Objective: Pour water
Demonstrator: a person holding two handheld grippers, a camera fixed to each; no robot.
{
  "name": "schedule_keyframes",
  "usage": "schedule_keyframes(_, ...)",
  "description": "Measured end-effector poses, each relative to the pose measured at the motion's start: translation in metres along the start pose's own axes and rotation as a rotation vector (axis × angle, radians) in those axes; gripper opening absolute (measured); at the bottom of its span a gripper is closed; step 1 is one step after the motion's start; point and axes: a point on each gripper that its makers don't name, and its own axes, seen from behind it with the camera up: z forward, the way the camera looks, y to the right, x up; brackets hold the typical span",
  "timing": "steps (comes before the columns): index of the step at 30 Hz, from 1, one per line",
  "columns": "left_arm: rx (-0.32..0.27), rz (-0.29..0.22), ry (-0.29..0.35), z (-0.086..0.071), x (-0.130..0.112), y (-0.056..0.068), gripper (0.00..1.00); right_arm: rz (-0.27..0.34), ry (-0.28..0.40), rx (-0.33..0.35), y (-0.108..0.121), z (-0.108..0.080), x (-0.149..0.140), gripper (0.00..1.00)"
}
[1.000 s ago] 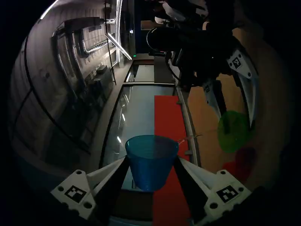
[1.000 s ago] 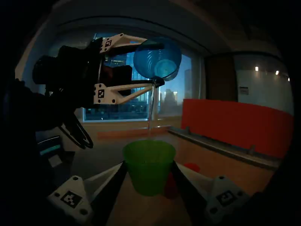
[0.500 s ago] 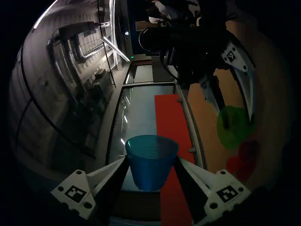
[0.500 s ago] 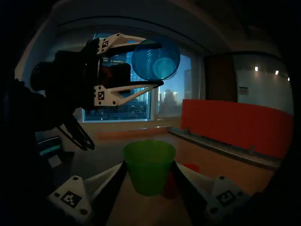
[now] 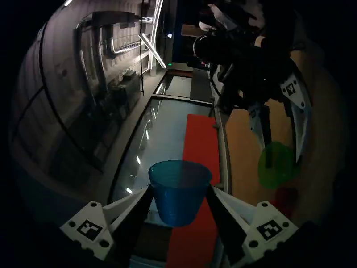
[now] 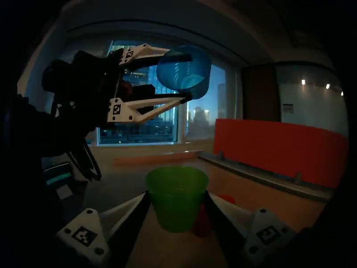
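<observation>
As no stream is seen, pouring is judged done; tipped blue cup [image 6: 182, 70] pinched by left gripper [image 5: 180, 191] fingers, green cup [image 6: 177, 203] by right gripper [image 6: 177, 193]

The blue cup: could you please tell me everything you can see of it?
The blue cup looks like translucent plastic, tapered, with ridges inside. The left gripper clamps its sides between both fingers. In the right gripper view it is tipped on its side, mouth towards the camera, higher than the green cup.

A brown tabletop [image 6: 267, 196] is carrying a small red object [image 6: 229, 198], which is sitting near its middle, shape unclear.
</observation>
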Motion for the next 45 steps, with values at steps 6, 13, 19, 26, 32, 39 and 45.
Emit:
schedule_keyframes(6, -0.021, -0.184, 0.012, 0.000, -0.002, 0.003, 0.83, 0.004, 0.003, 0.000, 0.001, 0.000, 0.000, 0.86)
schedule_keyframes(13, -0.033, -0.362, 0.028, 0.001, -0.003, 0.003, 0.83, 0.002, 0.008, -0.002, 0.000, -0.001, 0.002, 0.86)
schedule_keyframes(19, -0.046, -0.530, 0.039, -0.002, -0.003, 0.004, 0.83, 0.003, 0.012, -0.004, 0.001, -0.002, 0.002, 0.86)
schedule_keyframes(26, -0.054, -0.753, 0.040, 0.003, -0.010, 0.003, 0.83, 0.005, 0.016, -0.006, 0.001, -0.002, 0.002, 0.86)
schedule_keyframes(32, -0.072, -0.955, 0.054, 0.006, -0.015, 0.002, 0.83, 0.005, 0.019, -0.009, -0.001, -0.004, 0.004, 0.86)
schedule_keyframes(39, -0.084, -1.153, 0.068, 0.014, -0.024, -0.001, 0.83, 0.007, 0.025, -0.012, -0.002, -0.006, 0.007, 0.86)
schedule_keyframes(45, -0.105, -1.293, 0.089, 0.019, -0.027, -0.001, 0.83, 0.008, 0.027, -0.013, -0.003, -0.007, 0.009, 0.86)
